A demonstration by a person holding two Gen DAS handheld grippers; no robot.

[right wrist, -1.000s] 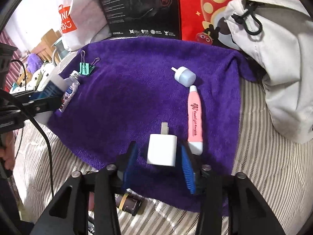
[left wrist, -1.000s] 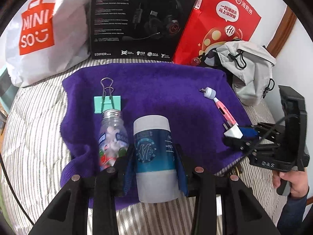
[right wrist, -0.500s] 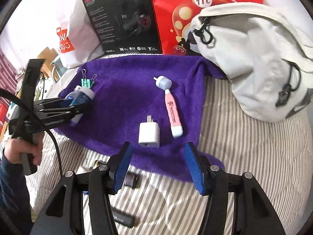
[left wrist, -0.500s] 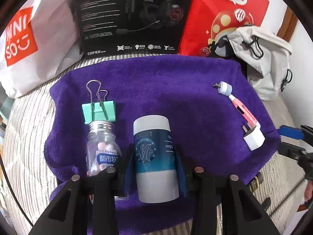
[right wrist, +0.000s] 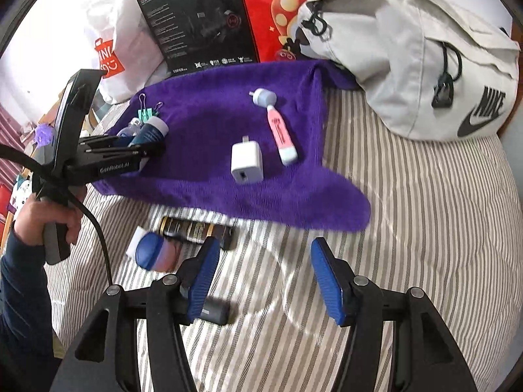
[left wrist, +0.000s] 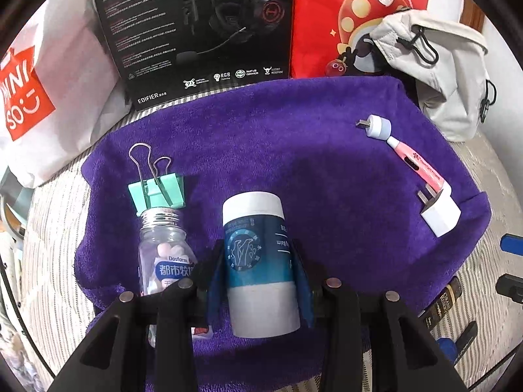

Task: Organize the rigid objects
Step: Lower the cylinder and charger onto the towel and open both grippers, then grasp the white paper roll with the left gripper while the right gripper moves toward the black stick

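Left claw (left wrist: 258,274) clamped on blue-and-white tube (left wrist: 256,261), tube lying on purple towel (left wrist: 294,163) just beside pill bottle (left wrist: 165,254) and green binder clip (left wrist: 157,192). Right claw (right wrist: 264,277) wide open, empty, above striped bed (right wrist: 408,212), off towel edge. White charger plug (right wrist: 246,161) next to pink-handled brush (right wrist: 281,130) on towel. Dark tube (right wrist: 196,228) on bed near right claw.

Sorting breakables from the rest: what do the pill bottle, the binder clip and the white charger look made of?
Pill bottle: clear glass or hard plastic, since the pills show through, with a shiny metal-looking threaded neck. Binder clip: mint-painted sheet metal, it seems, with bare wire handles. Charger: smooth, matte white plastic with metal prongs.
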